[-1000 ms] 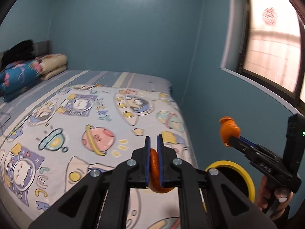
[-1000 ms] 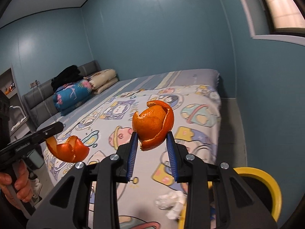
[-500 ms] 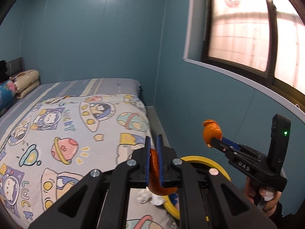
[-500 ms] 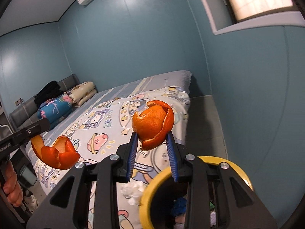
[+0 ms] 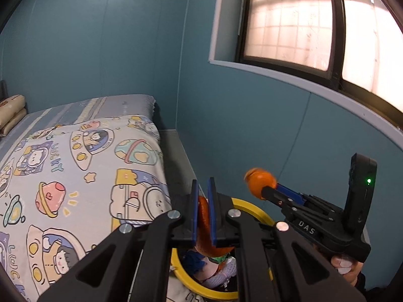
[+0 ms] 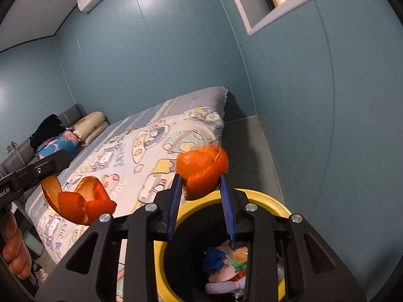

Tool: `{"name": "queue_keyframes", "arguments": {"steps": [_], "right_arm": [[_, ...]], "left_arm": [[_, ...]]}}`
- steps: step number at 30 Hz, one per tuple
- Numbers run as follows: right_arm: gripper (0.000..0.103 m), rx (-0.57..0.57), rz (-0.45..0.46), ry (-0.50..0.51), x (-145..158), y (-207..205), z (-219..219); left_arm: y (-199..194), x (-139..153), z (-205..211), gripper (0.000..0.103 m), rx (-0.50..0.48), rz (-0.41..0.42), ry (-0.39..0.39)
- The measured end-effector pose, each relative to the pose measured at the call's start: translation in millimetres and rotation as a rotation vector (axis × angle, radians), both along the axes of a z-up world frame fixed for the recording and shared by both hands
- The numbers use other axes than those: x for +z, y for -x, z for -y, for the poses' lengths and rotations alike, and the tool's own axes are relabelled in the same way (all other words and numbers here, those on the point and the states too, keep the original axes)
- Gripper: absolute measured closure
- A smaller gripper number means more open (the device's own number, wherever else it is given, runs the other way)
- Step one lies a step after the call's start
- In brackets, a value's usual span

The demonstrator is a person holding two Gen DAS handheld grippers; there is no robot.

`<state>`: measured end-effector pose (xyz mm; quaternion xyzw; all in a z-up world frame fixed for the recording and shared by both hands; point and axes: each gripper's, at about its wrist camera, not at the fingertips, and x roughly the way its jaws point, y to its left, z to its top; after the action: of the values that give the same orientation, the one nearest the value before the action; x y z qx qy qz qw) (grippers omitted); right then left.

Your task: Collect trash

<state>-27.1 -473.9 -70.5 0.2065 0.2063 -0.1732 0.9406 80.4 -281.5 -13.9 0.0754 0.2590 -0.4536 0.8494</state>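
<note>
Left hand-held gripper (image 5: pixel 202 211): it is pointing forward and slightly down over the near left rim of the bin, its blue-padded jaws pinching a curled strip of orange peel (image 5: pixel 204 226) that is hanging down between them.
Right hand-held gripper (image 6: pixel 201 201): it is reaching level over the bin's mouth, its jaws set wider and clamping a cupped, rounded piece of orange peel (image 6: pixel 202 173) at their tips; in the left wrist view it is angling in from the right (image 5: pixel 264 188).
Person's hands: fingers are wrapping the right handle (image 5: pixel 345 266) at the lower right, and the left handle (image 6: pixel 15 249) at the lower left edge.
Round black trash bin with a yellow rim (image 6: pixel 267 198): it is standing on the floor just beside the bed's near corner, under both grippers.
Bin contents: crumpled blue, white and pink rubbish (image 6: pixel 226 264) is lying inside.
Bed with a cartoon-astronaut printed sheet (image 5: pixel 75 176): it is stretching to the far left, with stacked pillows (image 6: pixel 92 125) at the far end.
</note>
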Motion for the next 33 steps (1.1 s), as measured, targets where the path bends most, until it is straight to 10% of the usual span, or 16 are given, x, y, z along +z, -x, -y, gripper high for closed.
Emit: {"name": "queue_keyframes", "arguments": {"steps": [14, 18, 21, 33], "right_arm": [[0.087, -0.095, -0.087, -0.060, -37, 9, 33], [0.087, -0.120, -0.081, -0.053, -35, 13, 39], [0.087, -0.128, -0.081, -0.046, -34, 11, 39], [0.087, 0.031, -0.022, 0.080, 2, -28, -24]], "left_arm": [[-27, -102, 61, 0.095, -0.095, -0.211, -0.152], [-35, -120, 65, 0.074, -0.082, -0.246, -0.171], [-38, -121, 60, 0.056, -0.058, -0.240, -0.162], [-59, -72, -47, 0.055, 0.164, -0.170, -0.027]]}}
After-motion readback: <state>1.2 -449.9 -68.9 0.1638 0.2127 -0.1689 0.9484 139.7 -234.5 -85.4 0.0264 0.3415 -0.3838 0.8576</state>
